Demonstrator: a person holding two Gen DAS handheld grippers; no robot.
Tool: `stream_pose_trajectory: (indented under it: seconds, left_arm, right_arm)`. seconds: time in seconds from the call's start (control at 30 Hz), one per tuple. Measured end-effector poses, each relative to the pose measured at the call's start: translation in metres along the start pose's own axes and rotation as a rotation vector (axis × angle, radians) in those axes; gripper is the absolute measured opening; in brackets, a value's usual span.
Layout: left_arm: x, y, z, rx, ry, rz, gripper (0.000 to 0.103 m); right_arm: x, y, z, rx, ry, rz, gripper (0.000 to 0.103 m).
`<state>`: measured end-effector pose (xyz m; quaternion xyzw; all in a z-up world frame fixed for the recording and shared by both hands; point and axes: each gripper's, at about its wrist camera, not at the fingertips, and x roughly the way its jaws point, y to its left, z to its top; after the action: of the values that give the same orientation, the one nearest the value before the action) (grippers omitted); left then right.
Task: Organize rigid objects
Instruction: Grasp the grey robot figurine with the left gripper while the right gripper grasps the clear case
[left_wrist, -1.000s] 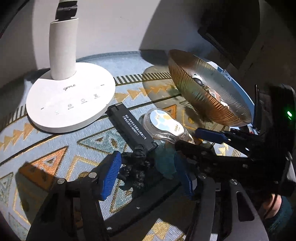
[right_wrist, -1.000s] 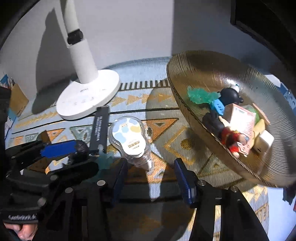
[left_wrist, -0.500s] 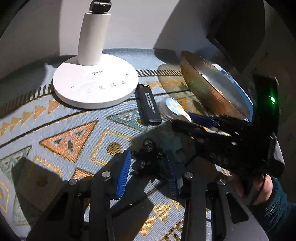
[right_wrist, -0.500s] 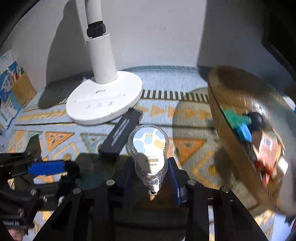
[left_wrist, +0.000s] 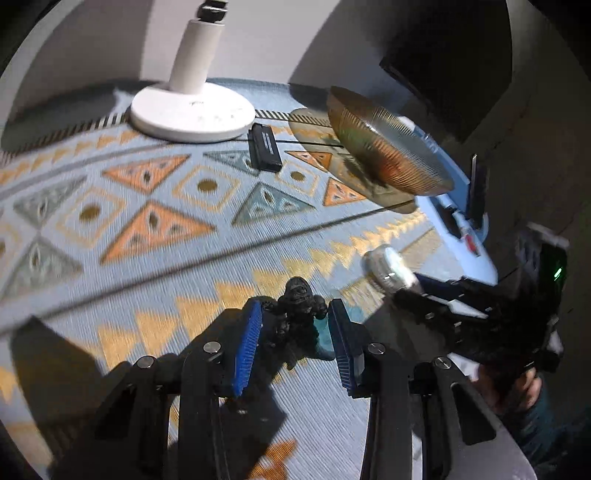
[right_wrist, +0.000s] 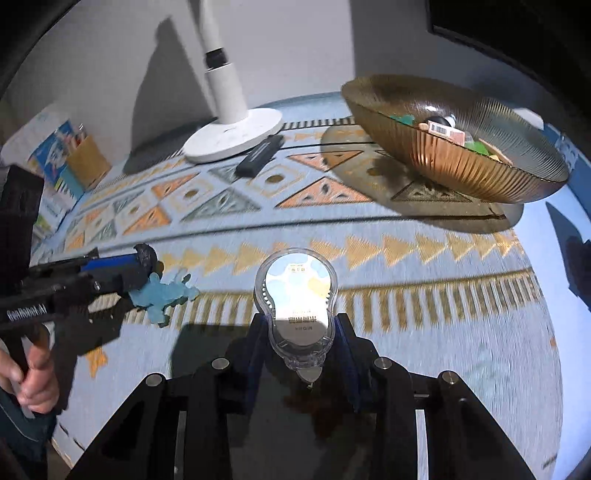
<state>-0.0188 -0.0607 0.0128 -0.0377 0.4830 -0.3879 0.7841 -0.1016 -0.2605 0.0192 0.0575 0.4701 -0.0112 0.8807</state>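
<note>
My left gripper (left_wrist: 295, 314) is shut on a small black gorilla figure (left_wrist: 300, 300), held above the patterned mat (left_wrist: 155, 221). A translucent teal figure (right_wrist: 164, 293) is caught beside it against the right pad and sticks out of the jaws. My right gripper (right_wrist: 300, 325) is shut on the neck of a clear bulb-shaped case (right_wrist: 295, 291) with a pastel card inside. Each gripper shows in the other's view: the left gripper (right_wrist: 140, 275) at the left, the right gripper (left_wrist: 402, 291) at the right with the bulb-shaped case (left_wrist: 388, 267). A ribbed amber glass bowl (right_wrist: 472, 170) at the far right holds several small toys.
A white lamp base (left_wrist: 192, 114) stands at the back of the mat, with a black rectangular block (left_wrist: 264, 147) lying beside it. A box of pencils and a printed packet (right_wrist: 85, 158) stand at the far left. The person's hand (right_wrist: 33, 376) grips the left handle. The mat's right edge borders a blue surface.
Both grippers closed, the left on the gorilla figure with the teal figure, the right on the bulb case. Both then pulled back from the lamp and bowl toward the mat's near border.
</note>
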Motion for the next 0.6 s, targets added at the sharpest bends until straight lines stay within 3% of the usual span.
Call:
stream_pose_trajectory:
  seconds: [0.13,0.23,0.27,0.33,0.37,0.6]
  left_arm:
    - [-0.019,0.019,-0.009,-0.111,-0.061,-0.051,0.035]
    - [-0.028,0.033,-0.014,-0.163,-0.069,-0.027,0.035]
    - [-0.029,0.034,-0.015,-0.164,-0.068,-0.025,0.035]
    - [-0.027,0.030,-0.016,-0.153,-0.045,-0.044,0.038]
    - [-0.025,0.025,-0.015,-0.136,-0.037,-0.042,0.044]
    - [0.000,-0.013,-0.009,0.072,0.034,0.151,0.047]
  right_arm:
    - [-0.001,0.010,-0.005,-0.042,-0.007,-0.040,0.036]
    - [-0.003,0.010,-0.008,-0.040,-0.016,-0.040,0.036]
    - [-0.003,0.009,-0.009,-0.034,-0.017,-0.033,0.041]
    - [-0.003,0.010,-0.010,-0.019,-0.018,-0.004,0.055]
    - [-0.003,0.012,-0.011,-0.018,-0.021,0.000,0.058]
    - [0.000,0.019,-0.011,-0.047,-0.023,-0.040,0.058]
